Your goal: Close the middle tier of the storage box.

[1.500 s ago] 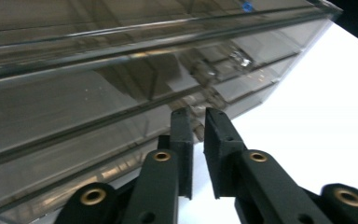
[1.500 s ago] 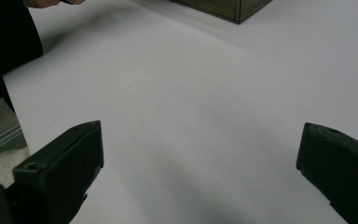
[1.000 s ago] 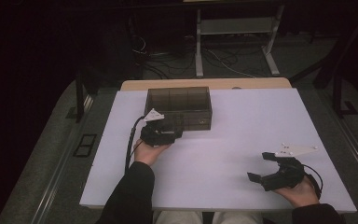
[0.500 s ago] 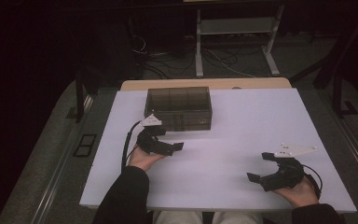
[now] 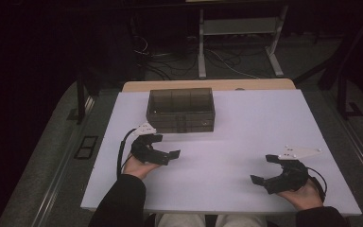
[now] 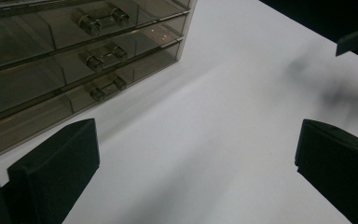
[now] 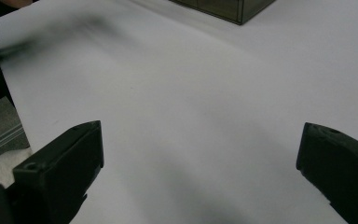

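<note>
A smoky see-through drawer box stands at the back middle of the white table. My left gripper rests just in front of the box's left corner, apart from it. Its jaws have just been opening and stand open, with nothing between them. In the left gripper view the box shows three small drawer handles, ahead of the left gripper. My right gripper sits open near the front right, holding nothing. In the right gripper view the right gripper faces bare table, with the box's corner far off.
A wooden board lies behind the table's far edge. Beyond it on the dark floor are a metal stand and loose cables. The other gripper's tip shows at the top right of the left gripper view.
My left gripper has drawn back from the box's front toward the table's near edge, and its jaws have spread wide. The right gripper has stayed put.
</note>
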